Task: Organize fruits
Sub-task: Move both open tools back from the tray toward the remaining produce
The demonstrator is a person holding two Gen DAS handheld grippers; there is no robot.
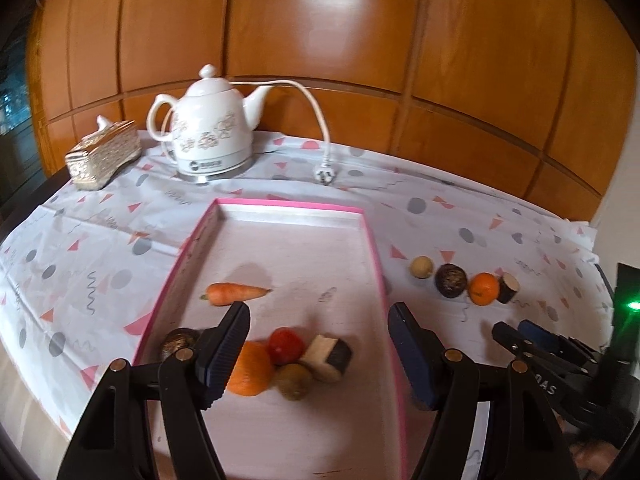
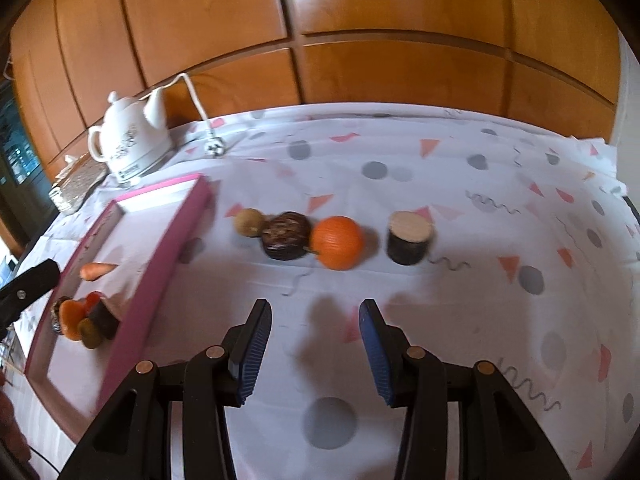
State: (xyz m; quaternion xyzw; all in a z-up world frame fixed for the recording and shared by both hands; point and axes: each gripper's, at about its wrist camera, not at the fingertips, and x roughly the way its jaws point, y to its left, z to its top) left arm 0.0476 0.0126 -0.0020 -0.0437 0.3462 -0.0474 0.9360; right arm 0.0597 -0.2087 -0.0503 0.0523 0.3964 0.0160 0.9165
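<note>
Both grippers are empty right now. The left gripper hangs over the near end of the pink-rimmed tray, jaws spread wide with nothing between the pads. The right gripper hovers above the patterned tablecloth just right of the tray, jaws set narrower, also bare.

Look under the left gripper: a cluster is already in the tray's near-left corner. There's an orange, a red tomato-like fruit, a kiwi, a dark-skinned cut piece with a pale face, and a dark round fruit tucked against the left rim. They're packed together and touching. Further up the tray, apart from the pile, a carrot lies on its side near the left rim. The far half of the tray is bare.

Now out on the cloth, beyond the right gripper: four pieces in a row, still outside the tray. From the tray side, a small tan ball, a dark wrinkled round fruit, an orange tangerine touching it, then a gap and a dark cut stub standing pale face up.

So I'd call it a bit over halfway: six in, four to go. The tangerine sits most directly ahead of the right gripper.

At the table's far-left corner stand a white kettle and a tissue box, not in play.
</note>
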